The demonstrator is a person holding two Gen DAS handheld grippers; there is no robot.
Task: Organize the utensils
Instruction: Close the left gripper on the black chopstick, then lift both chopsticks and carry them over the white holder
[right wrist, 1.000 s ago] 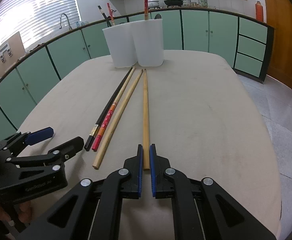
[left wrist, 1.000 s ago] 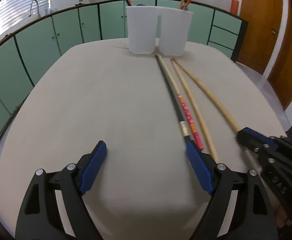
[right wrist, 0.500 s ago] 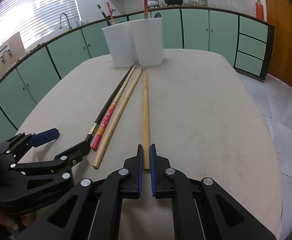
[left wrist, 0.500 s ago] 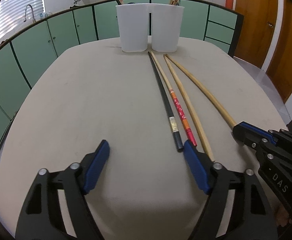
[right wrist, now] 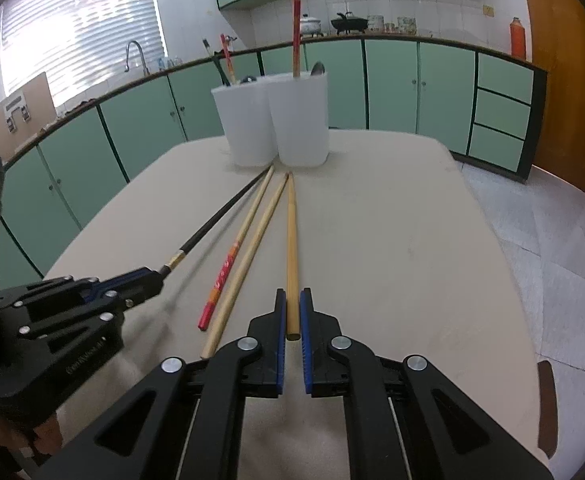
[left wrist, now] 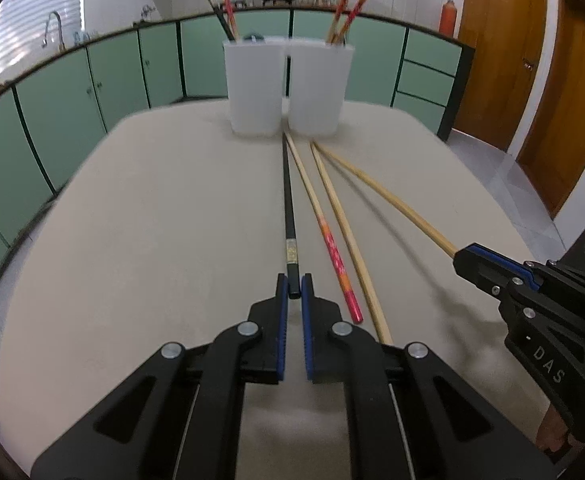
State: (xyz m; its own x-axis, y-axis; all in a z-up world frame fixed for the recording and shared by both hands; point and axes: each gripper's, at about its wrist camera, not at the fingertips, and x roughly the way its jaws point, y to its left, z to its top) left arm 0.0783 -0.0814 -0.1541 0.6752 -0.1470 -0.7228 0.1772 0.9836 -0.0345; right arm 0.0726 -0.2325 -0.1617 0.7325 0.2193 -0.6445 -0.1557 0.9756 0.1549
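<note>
Several long chopsticks lie on the beige table, pointing at two white holders (left wrist: 288, 88) at the far end. My left gripper (left wrist: 294, 286) is shut on the near end of the black chopstick (left wrist: 287, 196). My right gripper (right wrist: 291, 312) is shut on the near end of a tan wooden chopstick (right wrist: 291, 240); it also shows in the left wrist view (left wrist: 396, 204). Between them lie a red-patterned chopstick (left wrist: 334, 256) and a plain wooden one (left wrist: 348, 236). The holders (right wrist: 272, 120) have red and black chopsticks standing in them.
The table (left wrist: 152, 240) is rounded, with its edges close on the left and right. Green cabinets (right wrist: 392, 84) curve around behind it. A wooden door (left wrist: 564, 80) is at the right. Tiled floor (right wrist: 552, 248) lies past the table's right edge.
My left gripper was wide open and has closed on the end of the black chopstick after shifting right. My right gripper stays shut on the tan chopstick.
</note>
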